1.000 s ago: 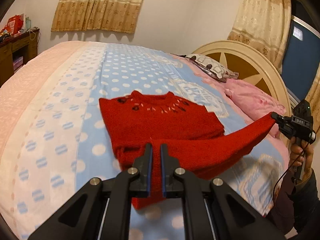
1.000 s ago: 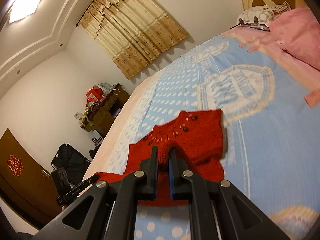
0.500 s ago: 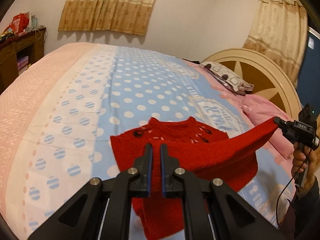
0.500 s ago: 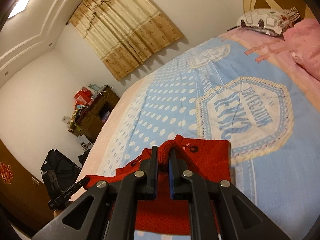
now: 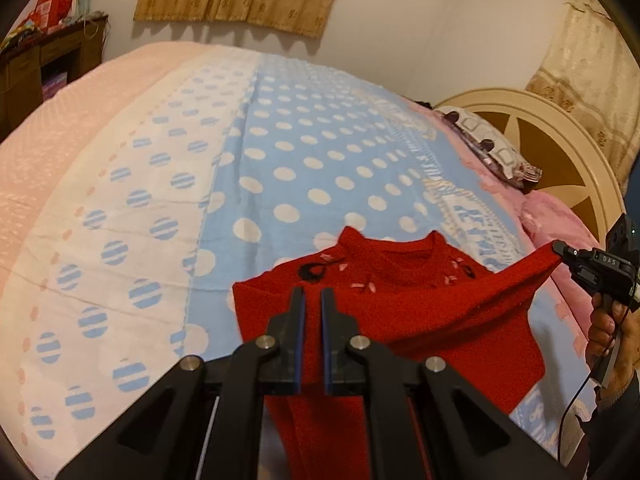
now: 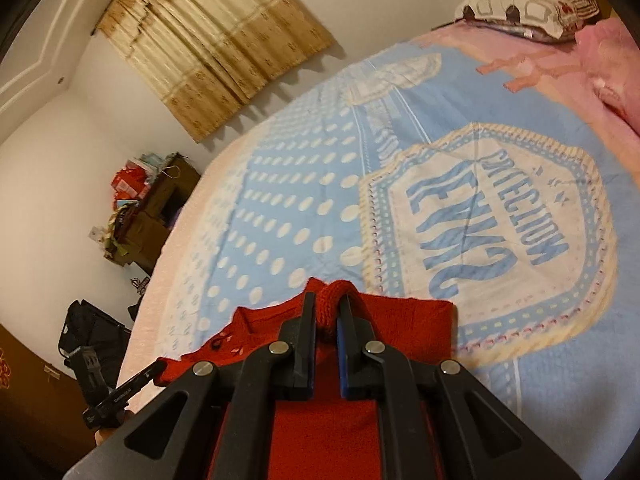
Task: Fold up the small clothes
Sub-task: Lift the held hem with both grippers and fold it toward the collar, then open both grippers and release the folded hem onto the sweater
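Red knit sweater (image 5: 420, 320): we are carrying its hem toward the collar, each hand-held gripper, left (image 5: 311, 312) and right (image 6: 325, 316), pinching a corner; next we lower it squarely onto the bed (image 5: 300, 160).

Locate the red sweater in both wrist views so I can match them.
Left wrist: red sweater lower centre, stretched from the left gripper to the right gripper at the right edge.
Right wrist: red sweater bottom centre, a knit fold pinched in the right gripper; the left gripper holds its far corner at lower left.
Shared landmark: patterned pillow by the headboard.
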Demonstrator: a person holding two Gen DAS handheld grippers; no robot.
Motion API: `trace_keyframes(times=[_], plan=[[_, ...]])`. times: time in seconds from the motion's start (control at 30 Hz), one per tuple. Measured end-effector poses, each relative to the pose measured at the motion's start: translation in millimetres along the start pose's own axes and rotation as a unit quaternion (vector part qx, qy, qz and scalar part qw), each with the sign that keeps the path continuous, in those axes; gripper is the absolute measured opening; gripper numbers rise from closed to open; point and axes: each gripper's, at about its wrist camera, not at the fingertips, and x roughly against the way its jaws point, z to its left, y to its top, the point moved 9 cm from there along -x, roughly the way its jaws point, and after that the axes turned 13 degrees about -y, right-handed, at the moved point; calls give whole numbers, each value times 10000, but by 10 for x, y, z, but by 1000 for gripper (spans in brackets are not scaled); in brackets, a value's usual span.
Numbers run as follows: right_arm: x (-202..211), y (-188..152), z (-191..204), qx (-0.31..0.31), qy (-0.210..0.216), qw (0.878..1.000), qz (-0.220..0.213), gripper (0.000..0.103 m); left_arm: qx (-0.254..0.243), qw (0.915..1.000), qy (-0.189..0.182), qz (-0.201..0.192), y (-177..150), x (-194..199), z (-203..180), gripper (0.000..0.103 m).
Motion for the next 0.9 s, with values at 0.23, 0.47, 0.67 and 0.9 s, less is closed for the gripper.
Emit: trace_keyframes(times=[0.23,0.47,0.67,0.9], plan=[[-699,162,-40,-127,-269,9991,313,7,173,9997,97,156,31,-289,198,7],[-916,99,-155,-15,-660,9975,249,79,250,9985,431,-209,142,-234,364,10],[-572,-37,-191,373,-638,9973,-50,78,-251,9953,856,-387,37,74,293,42],[-371,-813,196,1762,-807,9805,319,64,-1129,9783,1730,128,-340,-61,142,53]])
